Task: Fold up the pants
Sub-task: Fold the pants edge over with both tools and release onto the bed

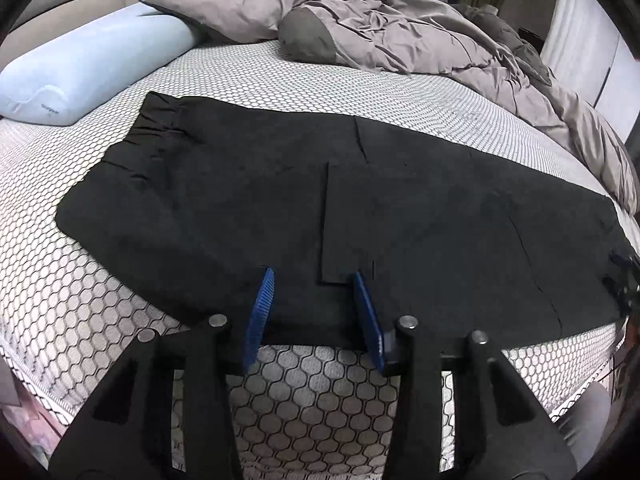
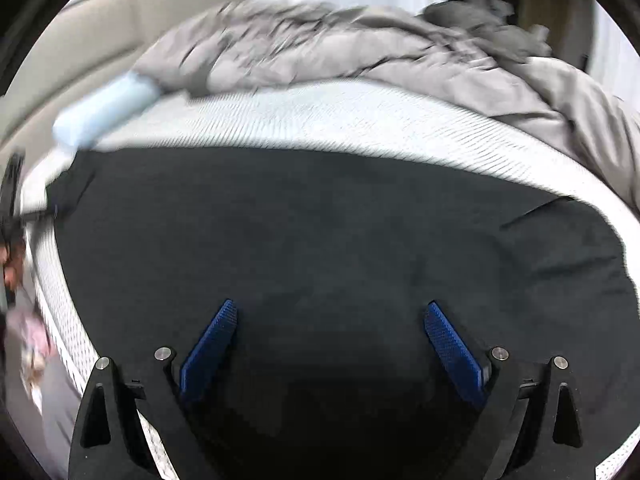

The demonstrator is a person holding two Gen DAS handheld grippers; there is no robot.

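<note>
Black pants (image 1: 240, 200) lie flat across the honeycomb-patterned mattress (image 1: 80, 300), with the gathered waistband (image 1: 156, 120) at the left and a square pocket patch near the middle. My left gripper (image 1: 313, 272) hovers over the pants' near edge, open, and its blue pads (image 1: 260, 312) pinch no cloth. In the blurred right wrist view the pants (image 2: 320, 220) fill the middle. There my right gripper (image 2: 331, 303) stands wide open just above the dark cloth, with nothing between its fingers.
A light blue bolster pillow (image 1: 88, 68) lies at the far left by the headboard. A crumpled grey duvet (image 1: 400, 32) and a grey pillow (image 1: 224, 0) cover the far side of the bed. The mattress edge (image 1: 320, 380) runs just below my left gripper.
</note>
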